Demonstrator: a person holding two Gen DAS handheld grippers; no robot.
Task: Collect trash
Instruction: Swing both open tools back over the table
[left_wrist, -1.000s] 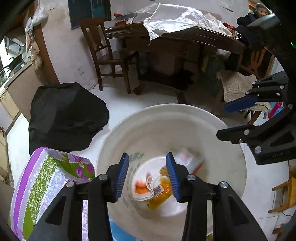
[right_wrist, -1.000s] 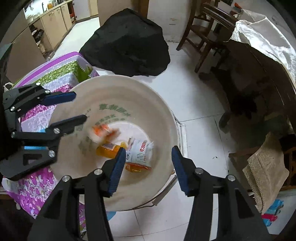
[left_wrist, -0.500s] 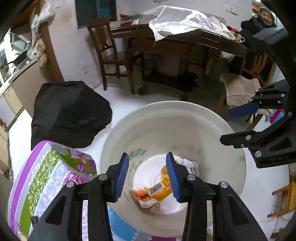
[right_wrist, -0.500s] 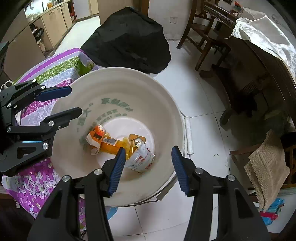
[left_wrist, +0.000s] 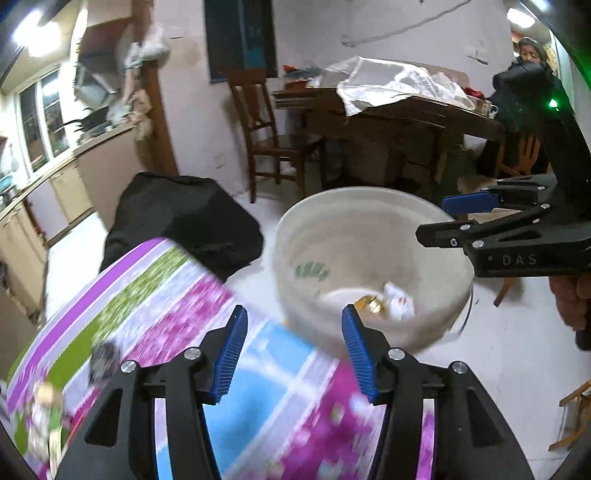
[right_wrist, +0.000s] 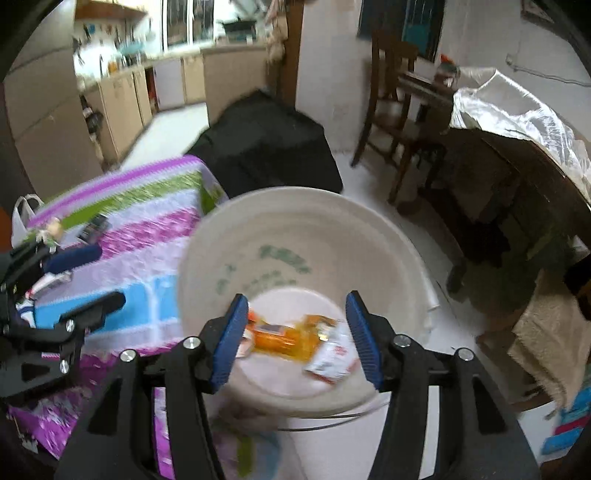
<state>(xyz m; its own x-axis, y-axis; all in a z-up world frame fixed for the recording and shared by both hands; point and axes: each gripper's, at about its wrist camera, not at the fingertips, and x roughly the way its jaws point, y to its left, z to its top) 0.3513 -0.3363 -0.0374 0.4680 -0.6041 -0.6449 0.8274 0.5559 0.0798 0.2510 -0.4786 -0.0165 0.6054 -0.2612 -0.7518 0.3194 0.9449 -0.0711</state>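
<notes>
Trash already lies in the white bucket (right_wrist: 388, 236): an orange wrapper (right_wrist: 284, 338) and a white sachet (right_wrist: 332, 358) rest side by side on its floor, the wrapper's long axis running from about nine o'clock to three o'clock in the right wrist view. The right gripper (right_wrist: 295, 334) hangs over the bucket mouth with those wrappers showing between its blue pads, yet nothing is pinched; its jaws are opening and stand about half apart. The left gripper (left_wrist: 291, 347) is over the flowered cloth (left_wrist: 166, 306), the bucket lying toward one o'clock from it; its jaws are opening too, roughly midway, and empty. More litter looks to sit at the cloth's far corner, toward nine o'clock in the right view, where small blurred items (right_wrist: 51, 229) lie near a white plastic bag (right_wrist: 20, 218); what they are cannot be told. By my reading the left hand is the nearer one for that corner. Room for moving is fair over the cloth. The bucket rim meets the cloth edge at the left gripper's twelve o'clock, and a black bag (left_wrist: 184, 218) stands beyond at eleven o'clock.
</notes>
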